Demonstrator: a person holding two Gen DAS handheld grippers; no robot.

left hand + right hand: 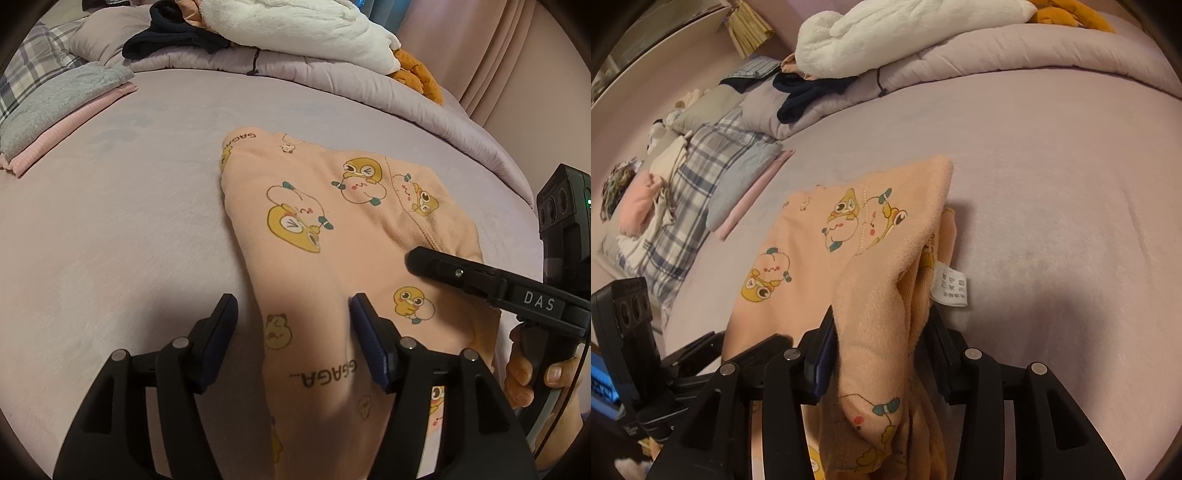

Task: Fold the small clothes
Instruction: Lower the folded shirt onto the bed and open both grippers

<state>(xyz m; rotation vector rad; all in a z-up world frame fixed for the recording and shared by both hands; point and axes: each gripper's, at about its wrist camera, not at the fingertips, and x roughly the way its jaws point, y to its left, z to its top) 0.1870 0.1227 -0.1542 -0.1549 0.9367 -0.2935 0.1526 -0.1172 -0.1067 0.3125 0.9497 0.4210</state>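
Leftward, folded grey and pink clothes (62, 110) sit at the bed's edge, with bare sheet (110, 229) open between them and the peach printed garment (332, 221). That garment lies mid-bed, its long axis running from the grippers toward the heaped quilt (332, 70) beyond. Its near end passes between the left gripper (293, 332), jaws wide and clear of the cloth. On the right, the right gripper (882, 332) has bunched fabric between its part-open jaws; whether they pinch it I cannot tell
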